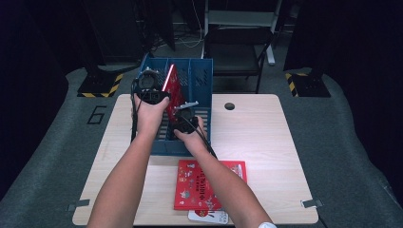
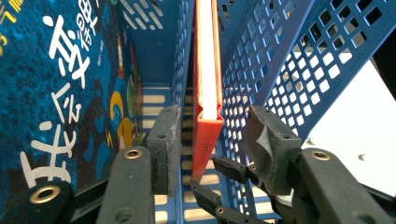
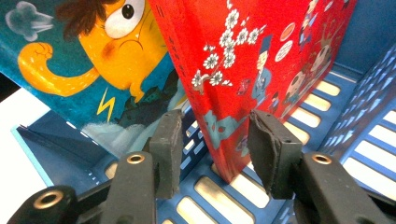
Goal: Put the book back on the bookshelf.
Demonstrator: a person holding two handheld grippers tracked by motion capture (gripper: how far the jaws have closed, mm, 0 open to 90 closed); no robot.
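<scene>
Red book (image 2: 208, 93) upright in the middle slot of my blue file rack (image 1: 199, 80) | teal book (image 3: 93, 60) in the slot beside it | left tool (image 2: 212, 135) and right tool (image 3: 212, 140) both parted, straddling the red book, pads clear | second red book (image 1: 209, 185) flat on table (image 1: 266, 142)

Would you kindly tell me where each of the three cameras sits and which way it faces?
High view: above the table, looking forward and down; both forearms show.
Left gripper view: on the left gripper, looking down along the red book in the blue file rack.
Right gripper view: on the right gripper, facing the book's cover.
Shared: book, rack.
</scene>
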